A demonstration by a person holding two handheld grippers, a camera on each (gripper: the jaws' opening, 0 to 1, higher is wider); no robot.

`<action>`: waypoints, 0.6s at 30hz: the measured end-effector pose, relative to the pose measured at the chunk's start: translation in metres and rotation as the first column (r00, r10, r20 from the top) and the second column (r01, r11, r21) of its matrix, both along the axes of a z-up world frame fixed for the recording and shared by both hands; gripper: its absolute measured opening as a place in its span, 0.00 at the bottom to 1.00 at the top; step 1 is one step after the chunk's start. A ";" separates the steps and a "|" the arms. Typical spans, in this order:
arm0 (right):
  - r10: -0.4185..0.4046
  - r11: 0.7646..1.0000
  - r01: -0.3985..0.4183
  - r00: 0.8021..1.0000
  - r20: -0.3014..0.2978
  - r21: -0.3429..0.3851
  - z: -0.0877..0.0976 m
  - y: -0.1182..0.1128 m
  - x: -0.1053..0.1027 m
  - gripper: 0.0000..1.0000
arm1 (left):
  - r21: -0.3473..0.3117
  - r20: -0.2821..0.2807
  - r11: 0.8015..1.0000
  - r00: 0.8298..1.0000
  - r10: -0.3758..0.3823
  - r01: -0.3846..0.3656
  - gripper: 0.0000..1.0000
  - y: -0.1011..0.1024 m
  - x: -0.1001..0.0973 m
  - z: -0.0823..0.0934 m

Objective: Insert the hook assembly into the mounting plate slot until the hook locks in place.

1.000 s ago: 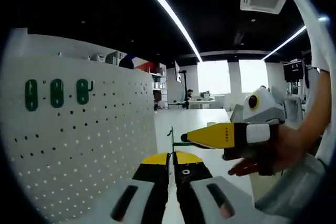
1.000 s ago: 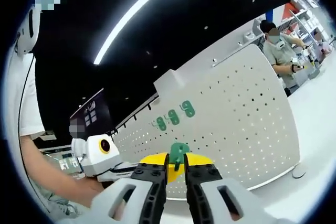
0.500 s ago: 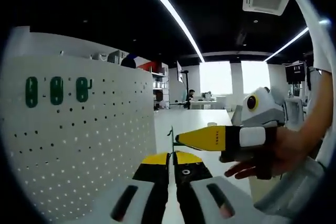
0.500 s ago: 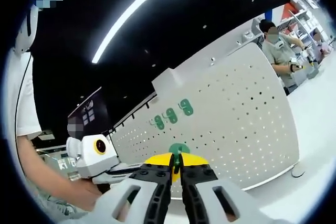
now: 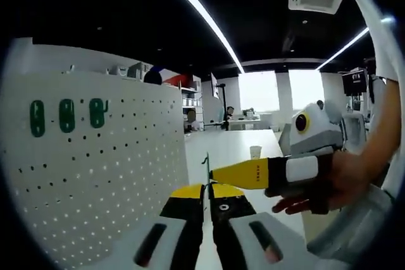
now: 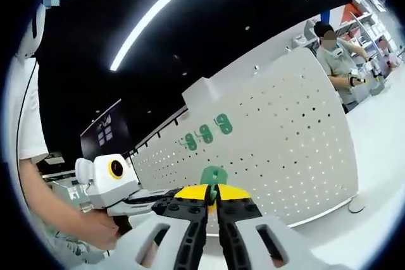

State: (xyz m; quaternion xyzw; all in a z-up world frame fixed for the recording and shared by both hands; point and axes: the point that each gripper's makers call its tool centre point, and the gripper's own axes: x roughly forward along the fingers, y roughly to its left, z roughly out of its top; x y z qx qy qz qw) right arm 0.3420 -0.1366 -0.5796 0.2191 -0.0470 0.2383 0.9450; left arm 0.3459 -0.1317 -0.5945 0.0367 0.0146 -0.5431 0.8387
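A white pegboard mounting plate point(image 5: 95, 181) stands upright on the left, with three green hooks point(image 5: 66, 115) mounted near its top. My left gripper point(image 5: 207, 189) is shut on a thin green hook piece point(image 5: 207, 164), seen edge-on above its tips. My right gripper point(image 5: 218, 172) comes in from the right and its yellow tip touches that piece. In the right gripper view the same green hook point(image 6: 214, 174) rises face-on from my right gripper point(image 6: 212, 193), whose jaws are shut on it, in front of the pegboard point(image 6: 291, 131). The left gripper point(image 6: 193, 200) meets it from the left.
A hand point(image 5: 329, 181) holds the right gripper. A white table point(image 5: 234, 147) with a small cup point(image 5: 254, 152) stretches behind. The pegboard rests on a round foot point(image 6: 356, 207). A person point(image 6: 335, 55) works at a desk beyond the pegboard's far edge.
The right gripper moved in toward the green hook and its jaws, apart a second ago, have shut on it. The left gripper stayed shut and nearly still.
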 end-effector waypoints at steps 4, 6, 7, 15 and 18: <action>0.004 1.000 -0.004 1.000 -0.008 0.021 0.000 -0.001 0.001 0.02 | -0.004 0.000 1.000 1.000 0.005 -0.005 0.03 0.000 0.000 0.001; 0.002 0.999 -0.001 1.000 -0.015 0.034 -0.001 -0.001 0.001 0.02 | -0.003 -0.001 1.000 1.000 0.008 -0.008 0.03 0.000 0.001 0.001; 0.001 0.999 0.000 1.000 -0.020 0.039 -0.001 -0.001 0.002 0.02 | -0.004 -0.002 1.000 1.000 0.010 -0.010 0.03 0.000 0.001 0.000; 0.008 0.999 -0.005 0.999 -0.054 0.049 -0.005 0.000 0.003 0.00 | 0.004 -0.014 1.000 1.000 0.017 -0.017 0.03 0.001 0.001 -0.003; 0.004 0.999 -0.001 0.998 -0.064 0.046 -0.006 0.000 0.002 0.00 | 0.004 -0.021 1.000 1.000 0.015 -0.015 0.04 0.001 0.001 -0.004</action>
